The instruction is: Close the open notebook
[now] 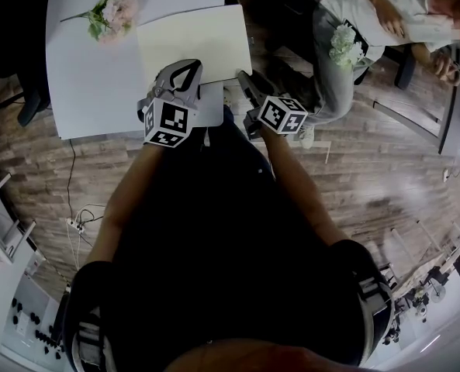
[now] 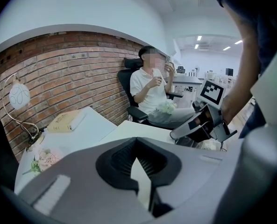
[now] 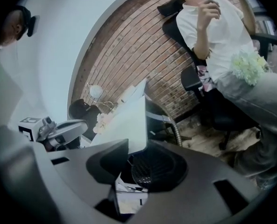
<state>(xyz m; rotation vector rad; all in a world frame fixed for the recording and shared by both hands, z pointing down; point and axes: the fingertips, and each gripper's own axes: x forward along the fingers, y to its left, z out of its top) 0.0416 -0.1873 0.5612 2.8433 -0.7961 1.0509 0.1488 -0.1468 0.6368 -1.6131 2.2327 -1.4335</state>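
Note:
The notebook point(image 1: 195, 41) lies flat on the white table point(image 1: 90, 76) near its right front corner, showing one plain cream face; I cannot tell cover from page. My left gripper point(image 1: 185, 72) hovers over its near edge. In the left gripper view its jaws point(image 2: 140, 164) stand apart, with the pale notebook point(image 2: 143, 129) showing through the gap and nothing gripped. My right gripper point(image 1: 243, 80) sits just off the notebook's right near corner. In the right gripper view those jaws point(image 3: 129, 167) are spread wide and hold nothing, and the notebook's sheet point(image 3: 126, 122) rises just beyond them.
A pink flower sprig point(image 1: 113, 14) lies at the table's far left, and a yellowish book point(image 2: 63, 121) and a lamp point(image 2: 17, 97) stand by the brick wall. A person point(image 1: 369, 22) sits on an office chair to the right, close to the table. Cables trail on the wooden floor point(image 1: 78, 223).

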